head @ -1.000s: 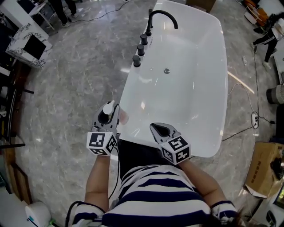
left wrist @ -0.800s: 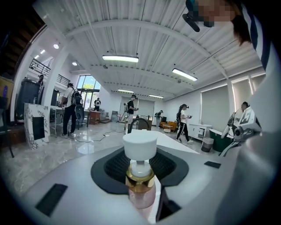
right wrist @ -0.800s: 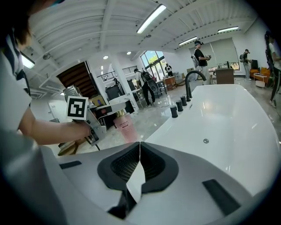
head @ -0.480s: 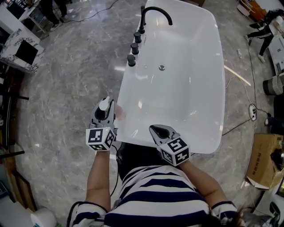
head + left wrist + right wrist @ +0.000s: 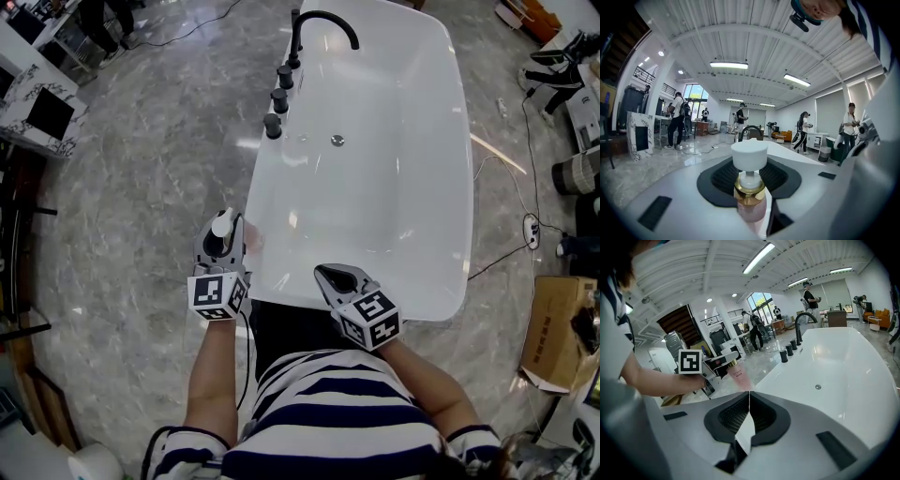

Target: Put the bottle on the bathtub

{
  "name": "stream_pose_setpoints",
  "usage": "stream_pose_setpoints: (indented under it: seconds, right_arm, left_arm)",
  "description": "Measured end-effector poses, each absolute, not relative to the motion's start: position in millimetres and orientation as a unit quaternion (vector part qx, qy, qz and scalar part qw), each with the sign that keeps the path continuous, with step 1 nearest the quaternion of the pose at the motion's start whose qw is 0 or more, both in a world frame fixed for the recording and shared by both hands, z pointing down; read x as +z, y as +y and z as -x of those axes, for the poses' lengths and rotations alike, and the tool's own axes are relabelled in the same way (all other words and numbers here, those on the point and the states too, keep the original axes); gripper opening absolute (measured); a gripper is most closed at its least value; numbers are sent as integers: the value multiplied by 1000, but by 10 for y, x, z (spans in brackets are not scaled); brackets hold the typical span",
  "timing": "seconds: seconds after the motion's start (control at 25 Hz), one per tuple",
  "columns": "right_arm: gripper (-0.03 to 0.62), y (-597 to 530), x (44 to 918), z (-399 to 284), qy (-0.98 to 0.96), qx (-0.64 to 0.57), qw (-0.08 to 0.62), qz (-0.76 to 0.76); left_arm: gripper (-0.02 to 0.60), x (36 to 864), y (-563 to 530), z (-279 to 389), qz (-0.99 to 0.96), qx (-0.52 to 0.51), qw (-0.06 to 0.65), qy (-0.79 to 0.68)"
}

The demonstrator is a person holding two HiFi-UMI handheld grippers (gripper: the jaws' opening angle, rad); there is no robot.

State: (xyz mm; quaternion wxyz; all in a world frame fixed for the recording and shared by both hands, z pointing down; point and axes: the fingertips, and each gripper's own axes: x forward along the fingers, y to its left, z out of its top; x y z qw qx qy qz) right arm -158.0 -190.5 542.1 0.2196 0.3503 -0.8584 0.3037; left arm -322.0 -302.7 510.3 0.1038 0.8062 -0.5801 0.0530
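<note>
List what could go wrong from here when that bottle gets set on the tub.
1. The bathtub rim beside the left gripper looks narrow and glossy, so the bottle might slide into the basin or drop to the floor.
2. In the right gripper view the bottle looks tilted. If it is released that way, it may topple.
3. The right gripper is shut and off to the side, so it is unlikely to steady it.

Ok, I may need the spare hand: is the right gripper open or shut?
Shut. The right gripper has its jaws pressed together, nothing between them; the bottle sits in the left gripper.
</note>
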Motion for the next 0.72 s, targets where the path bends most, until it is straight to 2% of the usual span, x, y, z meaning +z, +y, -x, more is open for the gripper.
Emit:
stream_pose_setpoints:
  seconds: [0.32,0.72]
  right_arm:
    - [26,-1862,5445,1543,-856,309,220,-353]
    - [27,-1834,5443,1539,-857,307,217,-352]
  left_arm:
    - [147,5114,-2989,3079,-821,69,81,-561]
    - [147,5142,-2999,3069,-814,82,89,-568]
